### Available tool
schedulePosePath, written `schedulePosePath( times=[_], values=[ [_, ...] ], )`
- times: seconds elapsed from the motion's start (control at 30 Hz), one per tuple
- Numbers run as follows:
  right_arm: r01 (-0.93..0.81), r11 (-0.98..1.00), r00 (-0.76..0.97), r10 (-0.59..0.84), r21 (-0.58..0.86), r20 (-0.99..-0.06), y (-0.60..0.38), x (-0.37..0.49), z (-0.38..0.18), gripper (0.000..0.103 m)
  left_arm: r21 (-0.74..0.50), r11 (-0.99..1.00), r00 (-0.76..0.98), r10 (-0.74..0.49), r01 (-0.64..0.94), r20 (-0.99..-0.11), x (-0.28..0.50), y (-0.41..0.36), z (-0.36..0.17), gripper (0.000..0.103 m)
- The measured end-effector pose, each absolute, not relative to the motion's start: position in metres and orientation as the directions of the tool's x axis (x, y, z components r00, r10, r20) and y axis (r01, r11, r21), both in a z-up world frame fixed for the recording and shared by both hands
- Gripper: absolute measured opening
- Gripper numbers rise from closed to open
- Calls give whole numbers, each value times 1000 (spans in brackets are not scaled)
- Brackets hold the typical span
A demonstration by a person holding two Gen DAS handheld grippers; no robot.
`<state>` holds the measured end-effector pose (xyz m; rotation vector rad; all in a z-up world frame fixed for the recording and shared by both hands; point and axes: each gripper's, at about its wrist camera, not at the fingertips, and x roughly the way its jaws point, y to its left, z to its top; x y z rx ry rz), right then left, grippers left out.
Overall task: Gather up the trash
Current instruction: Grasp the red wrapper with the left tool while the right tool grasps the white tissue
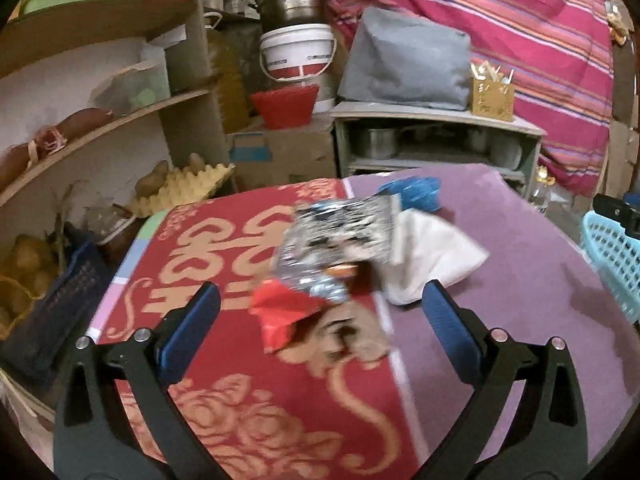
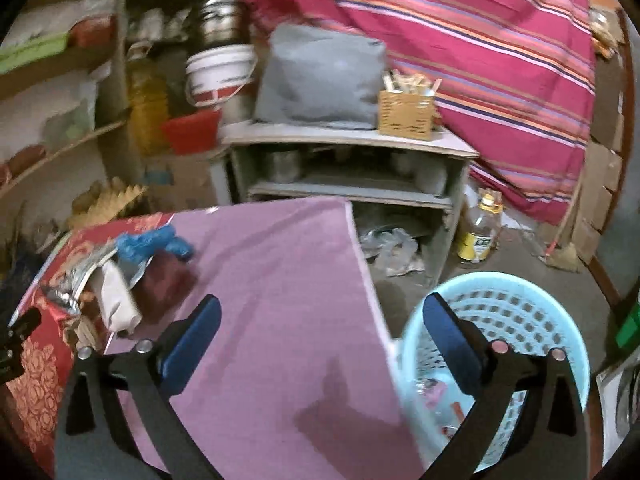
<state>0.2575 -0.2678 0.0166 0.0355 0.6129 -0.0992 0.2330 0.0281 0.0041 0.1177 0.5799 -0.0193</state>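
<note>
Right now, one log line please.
left tool: open, over trash pile | right tool: open, empty | basket: some trash inside

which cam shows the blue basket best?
Right wrist: the blue basket shows its whole rim, its mesh wall and scraps inside, beside the right claw. Left wrist catches only an edge of it at frame right.

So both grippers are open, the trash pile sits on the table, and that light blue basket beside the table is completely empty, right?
Not quite. The light blue basket is not empty: the right wrist view shows a few scraps already at its bottom. The rest holds: left gripper and right gripper are open, and the trash pile sits on the table.
</note>
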Motion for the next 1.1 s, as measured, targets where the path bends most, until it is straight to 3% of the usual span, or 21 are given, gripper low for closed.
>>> schedulePosePath(
  times=[0.33,0.53,0.6,0.67,0.7,0.77,0.9,1.1],
  values=[
    [45,995,779,-89,-85,-621,-207,285,-9,99,56,996,789,-14,62,-614,250,74,-30,97],
    [16,1000,748,-18,-9,-664,-200,294,-19,99,15,997,771,-53,81,-635,268,80,-39,93],
    [4,1000,740,16,29,-672,-198,297,-22,99,17,996,773,-58,89,-632,273,81,-38,85],
    [-4,998,732,41,55,-680,-193,299,-25,99,-2,994,761,-87,113,-643,278,82,-38,59],
    [-9,998,730,50,63,-681,-191,300,-26,99,-14,992,752,-106,127,-651,281,82,-39,52],
    [-23,997,728,65,70,-682,-183,301,-28,99,-31,988,734,-131,148,-667,285,81,-42,25],
    [-65,996,722,88,59,-686,-166,301,-31,99,-51,982,734,-169,180,-657,283,80,-41,0],
    [-112,993,723,101,28,-683,-145,302,-32,99,-44,977,762,-191,209,-619,271,77,-25,0]
  ],
)
